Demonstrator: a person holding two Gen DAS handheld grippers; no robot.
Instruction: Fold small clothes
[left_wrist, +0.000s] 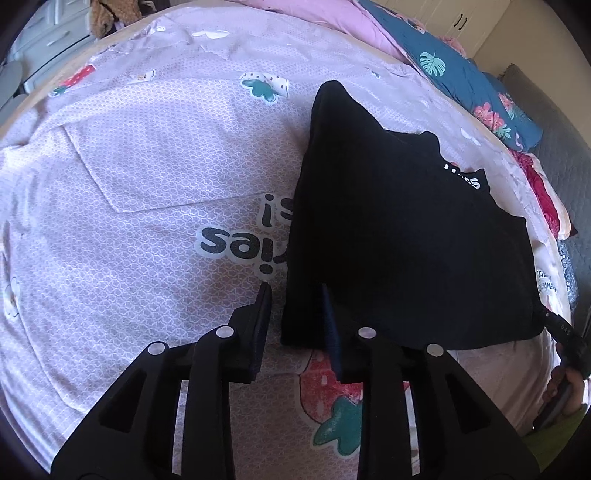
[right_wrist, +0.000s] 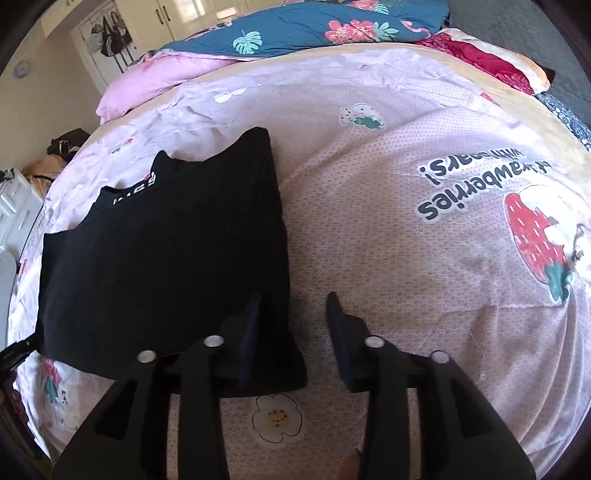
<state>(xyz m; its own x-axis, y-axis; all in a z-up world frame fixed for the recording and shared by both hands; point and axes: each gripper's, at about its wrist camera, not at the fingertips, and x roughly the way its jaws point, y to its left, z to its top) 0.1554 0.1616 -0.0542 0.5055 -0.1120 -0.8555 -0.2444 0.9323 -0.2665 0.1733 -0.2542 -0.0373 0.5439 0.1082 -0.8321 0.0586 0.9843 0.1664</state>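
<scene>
A bed covered in a pale pink strawberry-print sheet (left_wrist: 147, 184) fills both views. A black garment (left_wrist: 399, 236), folded, lies flat on it. The left tongs (left_wrist: 295, 291) stand slightly apart over the garment's near left corner, gripping nothing. The right tongs (right_wrist: 293, 299) are parted at its near right corner, also gripping nothing. Only the right view shows a wardrobe (right_wrist: 177, 14) and hanging bags (right_wrist: 110, 33); only the left shows drawers (left_wrist: 55, 37).

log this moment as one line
step: fold black shirt | left gripper: open at near corner | right gripper: open at other corner | bedsheet
</scene>
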